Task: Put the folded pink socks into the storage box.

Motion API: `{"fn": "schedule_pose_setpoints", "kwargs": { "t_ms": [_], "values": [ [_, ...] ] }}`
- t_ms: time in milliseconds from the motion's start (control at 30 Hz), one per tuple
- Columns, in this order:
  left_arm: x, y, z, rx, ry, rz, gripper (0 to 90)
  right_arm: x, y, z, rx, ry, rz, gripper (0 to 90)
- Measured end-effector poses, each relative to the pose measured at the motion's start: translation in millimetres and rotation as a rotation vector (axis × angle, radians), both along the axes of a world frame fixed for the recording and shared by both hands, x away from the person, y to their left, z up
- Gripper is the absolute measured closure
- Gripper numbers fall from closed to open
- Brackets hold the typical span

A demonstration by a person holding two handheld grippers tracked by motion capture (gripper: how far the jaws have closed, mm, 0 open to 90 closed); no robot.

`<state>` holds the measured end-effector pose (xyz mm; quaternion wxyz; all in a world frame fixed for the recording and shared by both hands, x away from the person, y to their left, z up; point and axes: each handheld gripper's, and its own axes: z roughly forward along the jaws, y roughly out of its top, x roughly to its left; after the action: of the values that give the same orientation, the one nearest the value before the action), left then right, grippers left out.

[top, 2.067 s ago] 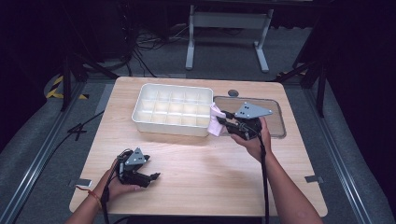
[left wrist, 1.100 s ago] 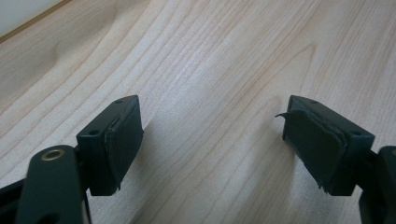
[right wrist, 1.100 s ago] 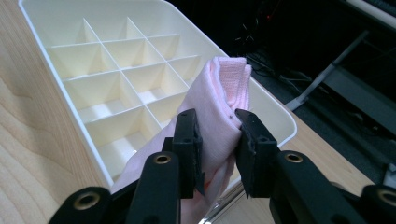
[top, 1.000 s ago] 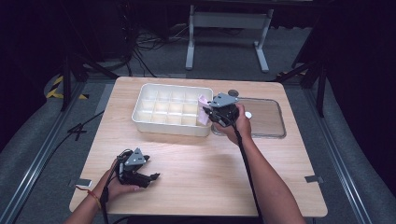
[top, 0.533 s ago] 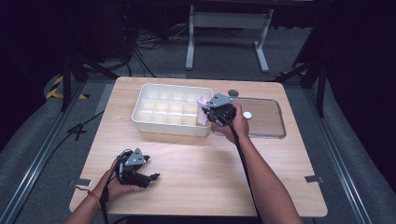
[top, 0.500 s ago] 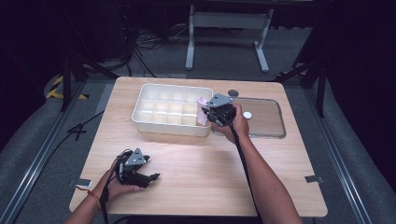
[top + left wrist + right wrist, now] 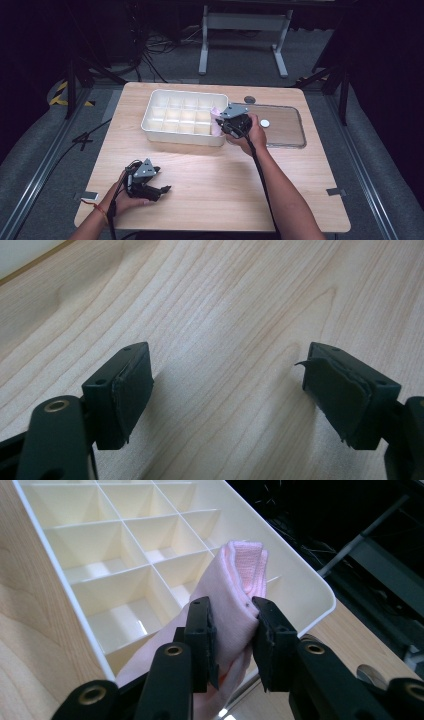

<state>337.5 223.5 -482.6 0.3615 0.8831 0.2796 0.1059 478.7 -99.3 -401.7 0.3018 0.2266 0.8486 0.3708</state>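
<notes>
A white divided tray (image 7: 150,112) (image 7: 60,575) with several compartments stands at the back middle of the wooden table. My right gripper (image 7: 226,125) (image 7: 233,625) is shut on a folded pink cloth (image 7: 235,575) (image 7: 216,120) and holds it over the tray's right end, above the compartments by its near-right corner. My left gripper (image 7: 161,188) (image 7: 227,395) rests low over bare wood near the table's front left, jaws wide open with nothing between them.
A clear flat lid (image 7: 285,130) lies right of the tray, with a small white disc (image 7: 264,123) on it. A dark round disc (image 7: 249,99) sits behind the lid. Bare wood (image 7: 210,170) spans the table's middle and front.
The right gripper carried the pink cloth leftward from beside the tray to over its right end. Over the last half second it barely moved. The left gripper stayed put.
</notes>
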Motion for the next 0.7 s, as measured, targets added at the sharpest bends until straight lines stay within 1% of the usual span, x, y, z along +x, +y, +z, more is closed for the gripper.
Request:
{"fn": "schedule_pose_setpoints", "kwargs": {
  "t_ms": [233, 300, 333, 400, 567, 633, 700],
  "values": [
    [-0.4, -0.3, -0.2, -0.004, 0.001, 0.004, 20.3, 4.4, 1.5, 0.0, -0.004, -0.018, -0.026, 71.4],
    [-0.3, -0.3, -0.3, -0.005, 0.000, 0.004, 20.2, 4.5, 4.6, -1.7, -0.031, -0.036, -0.035, 71.4],
    [-0.4, -0.3, -0.3, -0.005, 0.000, 0.004, 20.2, 4.6, 5.5, -2.9, -0.034, -0.039, -0.036, 71.4],
    [-0.4, -0.3, -0.3, -0.005, 0.000, 0.005, 20.2, 3.9, 7.0, -5.2, -0.033, -0.033, -0.034, 71.4],
    [-0.5, -0.3, -0.3, -0.005, 0.000, 0.004, 20.3, -0.3, 10.9, -10.4, -0.036, -0.028, 0.002, 71.3],
    [-0.5, -0.3, -0.3, -0.005, 0.000, 0.004, 20.3, -1.7, 11.3, -11.7, -0.039, -0.018, 0.010, 71.2],
    [-0.5, -0.3, -0.3, -0.005, 0.000, 0.004, 20.3, -2.7, 10.0, -12.2, -0.031, -0.013, 0.016, 71.0]
  ]
}}
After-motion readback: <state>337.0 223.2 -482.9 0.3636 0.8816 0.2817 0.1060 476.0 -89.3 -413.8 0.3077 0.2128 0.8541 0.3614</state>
